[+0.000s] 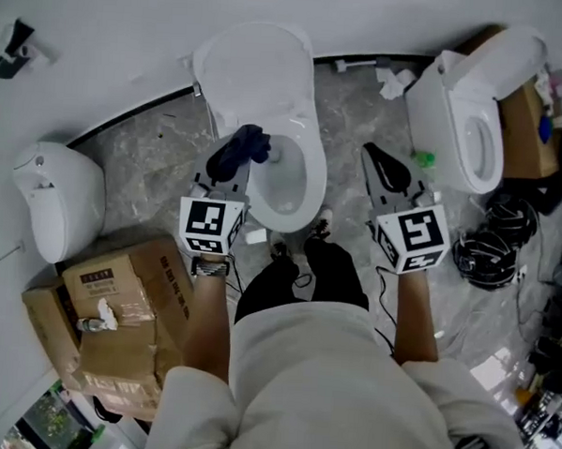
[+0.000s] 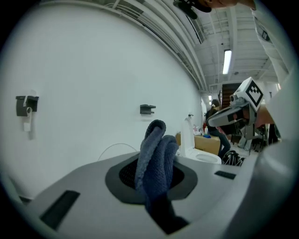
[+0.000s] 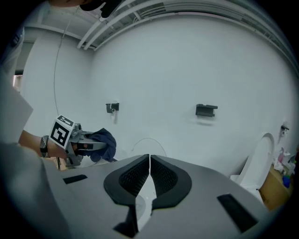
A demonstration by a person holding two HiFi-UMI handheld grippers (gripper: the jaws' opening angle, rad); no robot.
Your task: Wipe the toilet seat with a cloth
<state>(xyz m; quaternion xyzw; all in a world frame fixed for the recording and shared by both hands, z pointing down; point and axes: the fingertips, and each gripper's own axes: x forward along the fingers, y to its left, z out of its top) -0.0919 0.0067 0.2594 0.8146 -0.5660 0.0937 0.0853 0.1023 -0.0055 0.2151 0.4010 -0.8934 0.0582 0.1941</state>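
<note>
- Cloth, dark blue and bunched, is clamped between the jaws of the left gripper; a rounded fold sticks out past the tips and a darker tail runs back between the pads
- Right gripper has its jaws pressed together with nothing between them, and it sits level with the left one, well to its right
- Ahead of and below the left tips lies the toilet seat, a white ring around the bowl, with the lid standing up beyond it; the left gripper view shows only bare wall ahead, so the cloth looks clear of the seat
- Wiping looks not yet begun or paused, with the whole ring to cover
- Risk: only a narrow bite holds the bunch, so dragging it along the rim could tug it free and drop it into the bowl just below the tips
- Risk: little fabric projects past the jaws, so a steep approach could scrape hard tips on the plastic instead of cloth
- Risk: a push too far forward could knock the upright lid, which might fall onto the gripper
</note>
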